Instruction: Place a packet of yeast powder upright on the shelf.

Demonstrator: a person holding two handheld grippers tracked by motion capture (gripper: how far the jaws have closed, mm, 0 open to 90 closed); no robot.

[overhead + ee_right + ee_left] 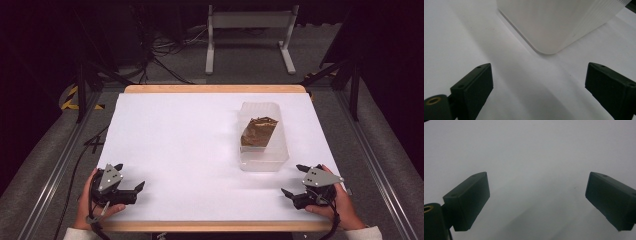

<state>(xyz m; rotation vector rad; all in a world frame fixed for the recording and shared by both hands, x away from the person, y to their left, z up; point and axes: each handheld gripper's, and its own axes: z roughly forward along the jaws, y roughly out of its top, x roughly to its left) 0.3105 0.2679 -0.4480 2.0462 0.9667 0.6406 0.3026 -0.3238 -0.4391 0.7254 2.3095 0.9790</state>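
The left gripper (pixel 131 176) sits at the near left corner of the table (pixel 175 135), held in the person's left hand (pixel 87 202), its jaws spread wide and holding nothing. In the left gripper view its two black jaws stand far apart over bare white table (pixel 529 157), with soft shadows beneath them. Right of the table's middle and toward the far side stands a clear tub (pixel 263 136), its long side running away from the person. Inside it a brown packet (pixel 258 132) leans tilted, its top edge toward the far end. The right gripper (pixel 295 180) rests at the near right corner, just beside the tub's near end but apart from it, gripped by the right hand (pixel 342 205). Its jaws are likewise released, wide open and empty. In the right gripper view the tub (pixel 554 22) shows as a frosted, ribbed wall with a rounded corner, standing on the white table (pixel 456 37) ahead of the open jaws, closer to the right-hand one.
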